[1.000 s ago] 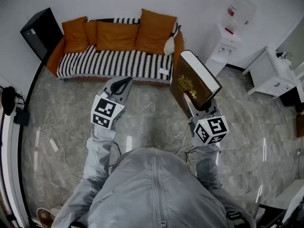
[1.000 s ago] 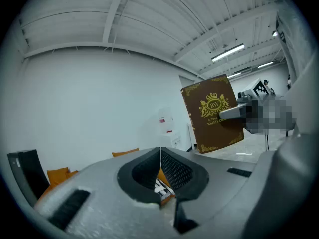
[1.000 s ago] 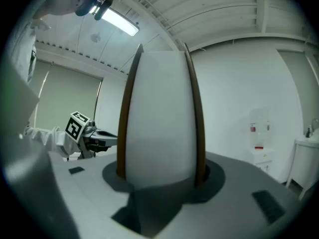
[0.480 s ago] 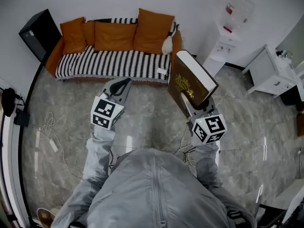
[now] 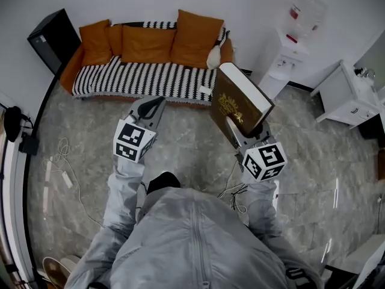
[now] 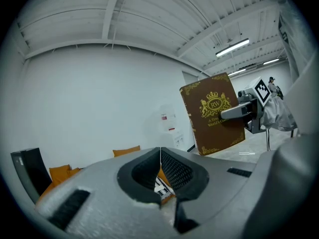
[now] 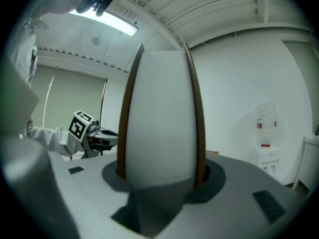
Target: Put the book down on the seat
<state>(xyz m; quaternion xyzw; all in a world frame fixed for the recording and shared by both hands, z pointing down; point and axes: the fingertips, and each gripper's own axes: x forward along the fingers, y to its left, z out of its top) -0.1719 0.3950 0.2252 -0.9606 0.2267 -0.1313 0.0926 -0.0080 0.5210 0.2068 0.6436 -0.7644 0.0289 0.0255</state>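
Head view: the book (image 5: 239, 101) is clamped upright in the right gripper (image 5: 237, 130), well short of the sofa seat (image 5: 144, 80); the left gripper (image 5: 155, 106) is closed, empty. By a quick swing it could be levered loose.

Grey marbled floor (image 5: 192, 143). On it: sofa (image 5: 224, 52) against the wall, black box (image 5: 53, 40) just left of it, dispenser (image 5: 283, 62) and cabinet (image 5: 346, 98) to the right, cables (image 5: 63, 161) at left. On striped seat (image 5: 138, 80): orange cushions (image 5: 147, 44) along the back.

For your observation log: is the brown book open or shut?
The book is shut: its covers press against the white page block, gripped by the right tongs.
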